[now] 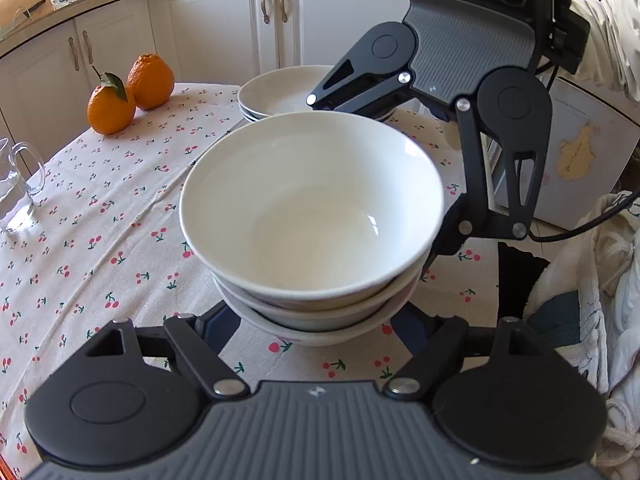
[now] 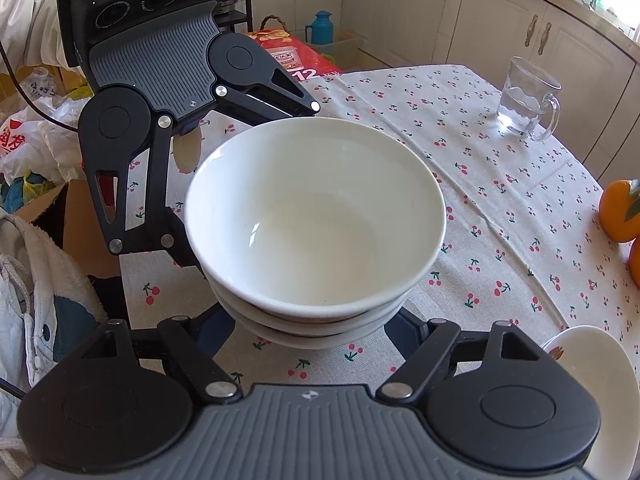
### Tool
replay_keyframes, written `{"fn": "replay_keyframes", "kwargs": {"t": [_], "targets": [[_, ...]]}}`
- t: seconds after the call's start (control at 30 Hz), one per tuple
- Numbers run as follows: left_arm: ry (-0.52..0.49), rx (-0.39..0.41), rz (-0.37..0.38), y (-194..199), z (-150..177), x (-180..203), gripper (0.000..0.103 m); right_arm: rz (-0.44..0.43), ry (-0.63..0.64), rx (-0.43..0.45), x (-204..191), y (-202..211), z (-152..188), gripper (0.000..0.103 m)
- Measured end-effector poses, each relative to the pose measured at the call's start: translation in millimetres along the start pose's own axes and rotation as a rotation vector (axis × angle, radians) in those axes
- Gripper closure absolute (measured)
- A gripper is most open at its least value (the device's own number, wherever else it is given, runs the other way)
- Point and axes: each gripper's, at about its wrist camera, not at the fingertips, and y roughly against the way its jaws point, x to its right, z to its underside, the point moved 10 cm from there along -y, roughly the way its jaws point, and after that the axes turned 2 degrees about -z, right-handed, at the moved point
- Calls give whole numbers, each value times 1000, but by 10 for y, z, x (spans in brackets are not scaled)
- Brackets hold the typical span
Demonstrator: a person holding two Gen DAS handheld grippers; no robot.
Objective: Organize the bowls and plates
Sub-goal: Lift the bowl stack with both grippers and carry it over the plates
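A stack of three white bowls (image 1: 312, 208) (image 2: 316, 216) stands in the middle of the cherry-print tablecloth (image 1: 120, 220). My left gripper (image 1: 316, 320) reaches in from the near side. Its two fingers (image 1: 222, 322) flank the lower bowls and look pressed against them, with the tips hidden under the upper rim. From the opposite side my right gripper (image 2: 316, 320) straddles the same stack, its fingers (image 2: 404, 326) against the lower bowls. In each wrist view the other gripper shows across the stack: the right gripper (image 1: 374, 176) and the left gripper (image 2: 252, 182). A stack of white plates (image 1: 280, 88) (image 2: 592, 364) lies behind the bowls.
Two oranges (image 1: 132, 96) (image 2: 620, 212) sit at one side of the table, and a glass mug of water (image 1: 16, 188) (image 2: 524, 100) stands near another edge. White cabinets (image 1: 224, 20) run behind. A person's white sleeve (image 1: 608, 40), bags and boxes (image 2: 40, 140) crowd the floor side.
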Motion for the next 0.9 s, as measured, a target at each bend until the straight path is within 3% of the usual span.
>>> {"fn": "replay_keyframes", "kwargs": {"t": [0.23,0.53,0.9], "targets": [[-9,16,-26,63,-149,31,22,7,11,12,28,91,-11,18],[-61,50,-35,7,-623,79,22,54,12,35,228,447,55,18],[-190,106,28,-583,-1402,94,22,210,-62,40,854,943,487,18]]}}
